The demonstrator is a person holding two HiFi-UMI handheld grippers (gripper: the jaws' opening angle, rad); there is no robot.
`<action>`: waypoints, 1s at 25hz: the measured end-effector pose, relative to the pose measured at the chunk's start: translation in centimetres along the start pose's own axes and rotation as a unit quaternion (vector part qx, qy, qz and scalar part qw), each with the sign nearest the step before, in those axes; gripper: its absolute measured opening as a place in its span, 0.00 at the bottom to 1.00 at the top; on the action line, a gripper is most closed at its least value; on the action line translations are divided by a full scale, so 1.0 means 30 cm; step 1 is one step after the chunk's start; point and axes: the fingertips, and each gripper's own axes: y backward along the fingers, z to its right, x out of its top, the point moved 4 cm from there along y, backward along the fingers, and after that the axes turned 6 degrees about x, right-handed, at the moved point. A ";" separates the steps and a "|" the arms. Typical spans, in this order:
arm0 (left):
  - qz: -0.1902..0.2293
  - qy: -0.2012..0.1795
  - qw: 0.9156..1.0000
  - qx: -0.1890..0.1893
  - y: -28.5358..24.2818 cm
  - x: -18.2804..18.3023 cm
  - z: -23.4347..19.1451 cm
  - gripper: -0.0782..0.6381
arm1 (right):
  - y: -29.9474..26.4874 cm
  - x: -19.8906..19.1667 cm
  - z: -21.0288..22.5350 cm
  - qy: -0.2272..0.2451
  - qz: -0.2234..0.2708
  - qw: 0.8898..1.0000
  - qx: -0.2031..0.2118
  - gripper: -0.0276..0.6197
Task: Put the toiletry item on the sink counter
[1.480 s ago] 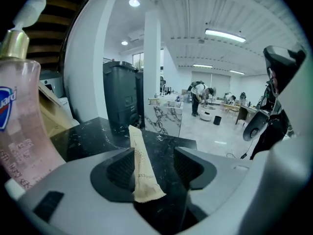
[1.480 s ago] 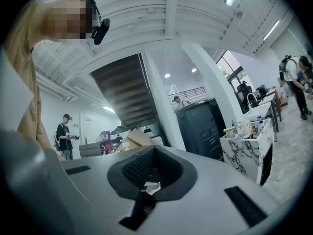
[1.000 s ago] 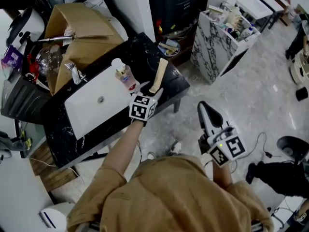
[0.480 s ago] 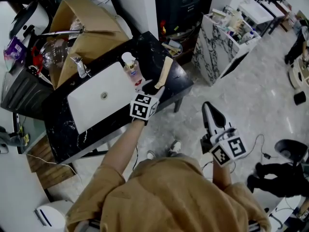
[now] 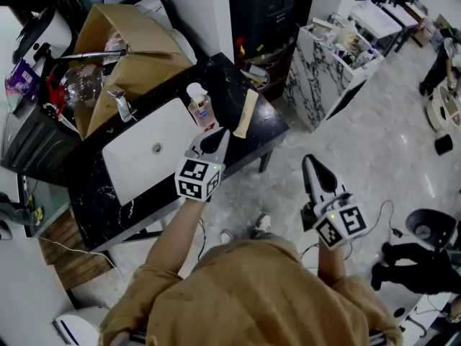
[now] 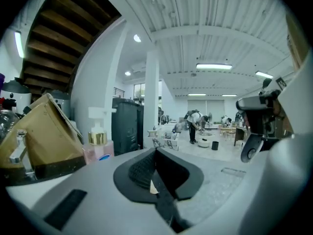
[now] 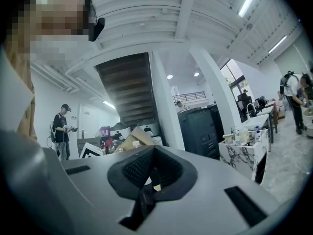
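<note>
- The left gripper [image 5: 215,139] had just been closing; its jaws met with nothing between them, and it hung above the front edge of the counter [image 5: 101,200].
- The tan tube [image 5: 245,112] lay flat on the black counter, right of the pump bottle [image 5: 201,107] and clear of the left gripper.
- The white sink [image 5: 144,153] sat just left of the bottle.
- The right gripper [image 5: 310,162] was closed and empty, held over the floor, well apart from the counter.
</note>
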 end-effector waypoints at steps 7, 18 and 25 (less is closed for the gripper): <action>0.087 -0.023 0.995 0.043 0.188 0.202 -0.117 0.12 | -0.082 0.041 -0.003 0.028 0.007 0.999 0.019 0.04; 0.196 0.000 0.974 0.114 0.455 0.402 -0.245 0.12 | -0.153 0.156 0.061 0.063 0.037 0.997 0.028 0.04; 0.214 0.003 0.966 0.145 0.544 0.361 -0.207 0.12 | -0.066 0.138 0.132 0.058 0.035 0.998 -0.007 0.05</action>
